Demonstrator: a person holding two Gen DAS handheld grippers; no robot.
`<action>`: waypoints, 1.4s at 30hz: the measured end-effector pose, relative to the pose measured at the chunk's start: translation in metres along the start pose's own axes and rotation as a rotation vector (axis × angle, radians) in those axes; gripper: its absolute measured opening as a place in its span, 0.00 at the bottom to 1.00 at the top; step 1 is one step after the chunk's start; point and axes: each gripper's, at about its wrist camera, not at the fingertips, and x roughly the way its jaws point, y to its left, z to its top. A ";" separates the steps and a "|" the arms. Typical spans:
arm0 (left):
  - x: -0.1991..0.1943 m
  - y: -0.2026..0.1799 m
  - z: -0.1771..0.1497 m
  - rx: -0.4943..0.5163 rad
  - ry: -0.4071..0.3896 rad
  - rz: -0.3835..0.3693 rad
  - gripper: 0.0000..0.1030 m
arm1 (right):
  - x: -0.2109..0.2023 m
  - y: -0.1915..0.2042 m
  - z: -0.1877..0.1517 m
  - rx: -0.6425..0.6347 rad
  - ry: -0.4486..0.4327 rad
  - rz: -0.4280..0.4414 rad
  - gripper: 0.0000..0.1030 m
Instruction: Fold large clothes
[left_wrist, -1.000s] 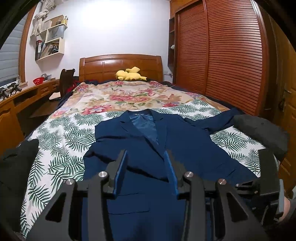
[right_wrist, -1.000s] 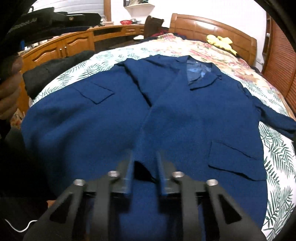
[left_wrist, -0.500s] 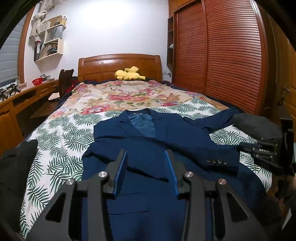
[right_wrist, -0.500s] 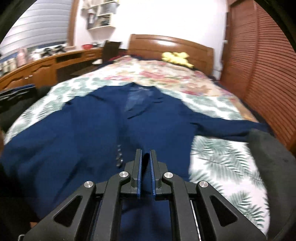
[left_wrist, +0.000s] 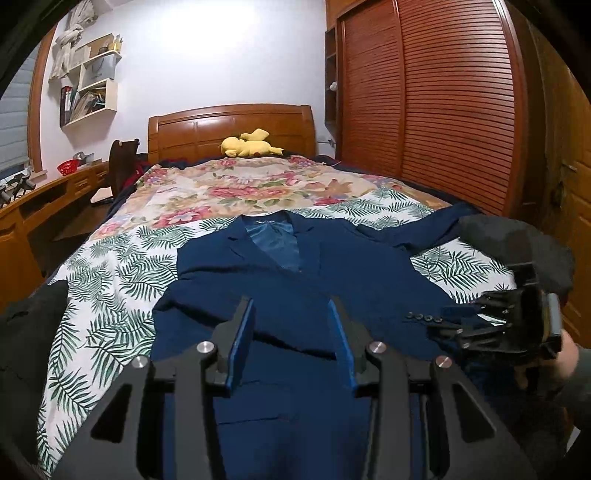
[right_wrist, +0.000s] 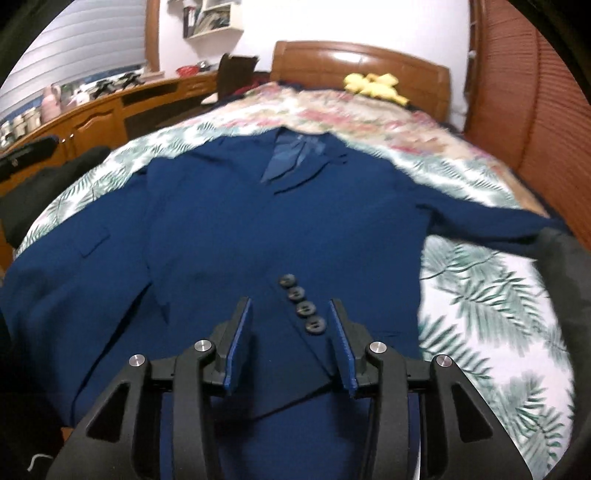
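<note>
Both grippers hover over the jacket (right_wrist: 207, 229) on the bed (left_wrist: 110, 266). Left gripper (left_wrist: 291, 343) spread, empty. Right gripper (right_wrist: 291, 343) is opening over the folded sleeve cuff (right_wrist: 295, 332), gripping nothing.

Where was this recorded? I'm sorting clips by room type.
A home bedroom, most likely: a bed with a wooden headboard, a slatted wooden wardrobe beside it, and a navy jacket spread flat on the bedspread.

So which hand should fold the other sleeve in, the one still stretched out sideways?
Probably the right. The right hand-held gripper sits by the buttoned cuff, its jaws opening with nothing pinched, on the side where the outstretched sleeve lies. The left hand-held gripper hovers over the jacket's middle.
</note>
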 end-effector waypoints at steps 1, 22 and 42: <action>0.002 -0.002 0.000 -0.002 0.007 -0.006 0.38 | 0.009 -0.001 -0.002 -0.002 0.017 0.003 0.41; 0.048 -0.036 0.015 0.030 0.000 -0.076 0.38 | 0.017 -0.011 -0.017 0.050 -0.019 0.071 0.44; 0.120 -0.025 -0.012 0.007 0.051 -0.138 0.38 | -0.019 -0.034 -0.001 0.099 -0.066 0.068 0.44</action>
